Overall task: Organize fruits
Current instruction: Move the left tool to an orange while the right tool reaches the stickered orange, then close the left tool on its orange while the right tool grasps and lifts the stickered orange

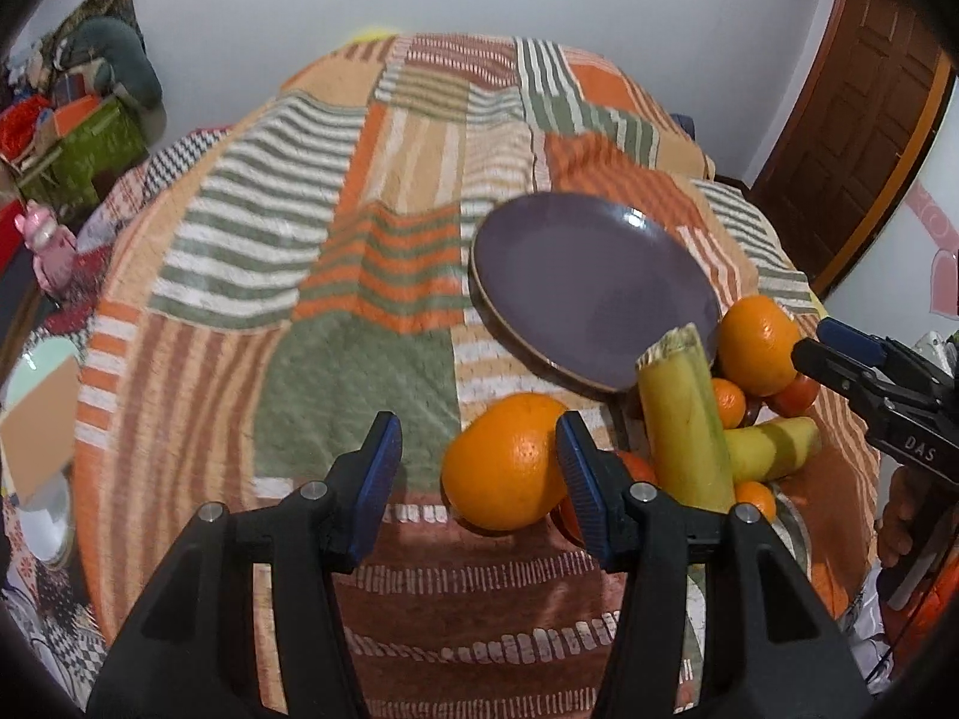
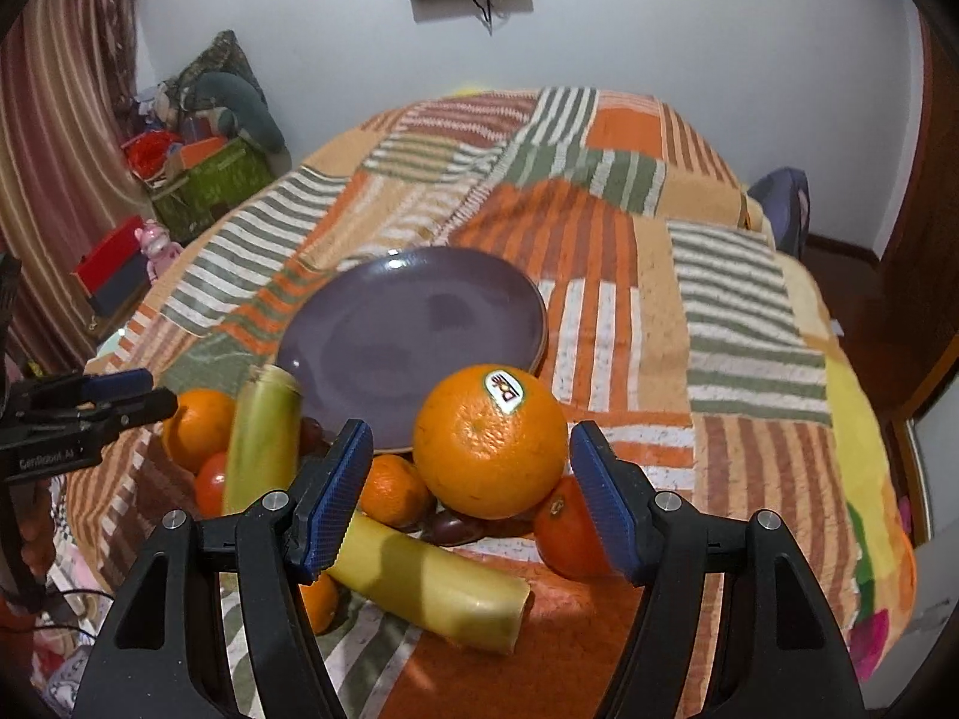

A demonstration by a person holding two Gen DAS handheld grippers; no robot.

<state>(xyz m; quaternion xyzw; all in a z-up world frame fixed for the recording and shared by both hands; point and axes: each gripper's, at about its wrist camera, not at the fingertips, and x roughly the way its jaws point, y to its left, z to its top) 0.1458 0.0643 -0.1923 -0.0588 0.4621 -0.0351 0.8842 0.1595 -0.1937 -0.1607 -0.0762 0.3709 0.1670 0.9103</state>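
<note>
Fruit pile (image 2: 419,497): on bedspread (image 2: 749,323), at 6 o'clock of purple plate (image 2: 413,323). Right gripper (image 2: 473,497): released, jaws flanking stickered orange (image 2: 488,440), untouched. Left gripper (image 1: 479,479): released, empty, second orange (image 1: 506,461) at 2 o'clock.

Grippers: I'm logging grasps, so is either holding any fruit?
No. Left gripper and right gripper stand open; the stickered orange sits untouched between the right's fingers.

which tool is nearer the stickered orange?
Right. The right tool frames the stickered orange between its open fingers, not touching. The left tool sits across the fruit pile, beside a different orange.
</note>
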